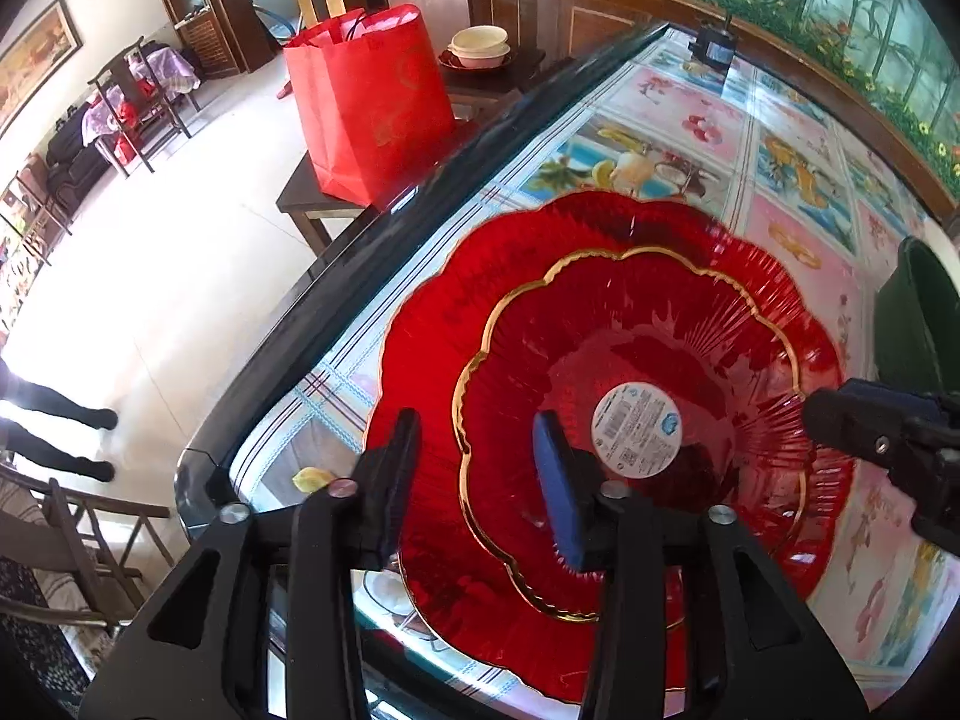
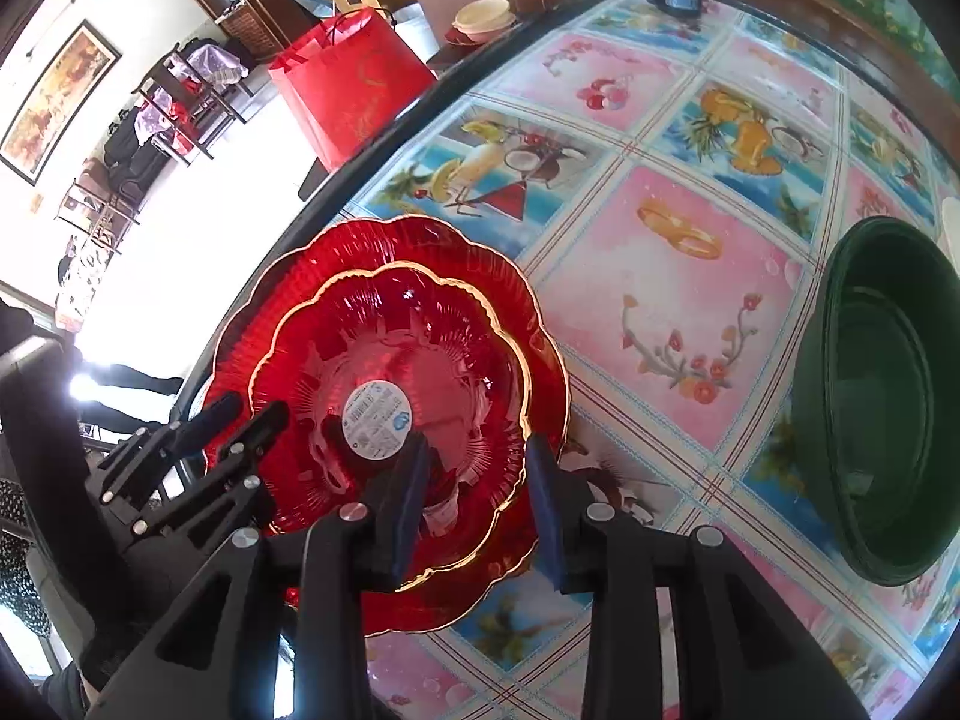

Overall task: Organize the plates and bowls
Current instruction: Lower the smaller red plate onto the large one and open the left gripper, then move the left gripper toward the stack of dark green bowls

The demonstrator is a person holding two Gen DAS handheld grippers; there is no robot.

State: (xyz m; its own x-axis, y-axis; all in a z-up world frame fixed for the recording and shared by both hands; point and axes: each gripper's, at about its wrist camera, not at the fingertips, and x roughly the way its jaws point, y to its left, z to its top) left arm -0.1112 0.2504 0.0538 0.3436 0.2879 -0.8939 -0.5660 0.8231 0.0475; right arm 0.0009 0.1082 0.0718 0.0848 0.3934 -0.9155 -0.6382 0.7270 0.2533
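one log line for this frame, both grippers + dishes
left gripper: open, straddling small red plate rim | right gripper: open, same | small plate on large red plate | green bowls: apart

Sticker (image 1: 637, 429) print on plate unreadable

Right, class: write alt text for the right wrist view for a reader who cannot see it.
A smaller red glass plate sits stacked on a larger red plate near the edge of a table with a fruit-patterned cloth. The open right claw straddles the plates' near rim; green bowls stand to the right.
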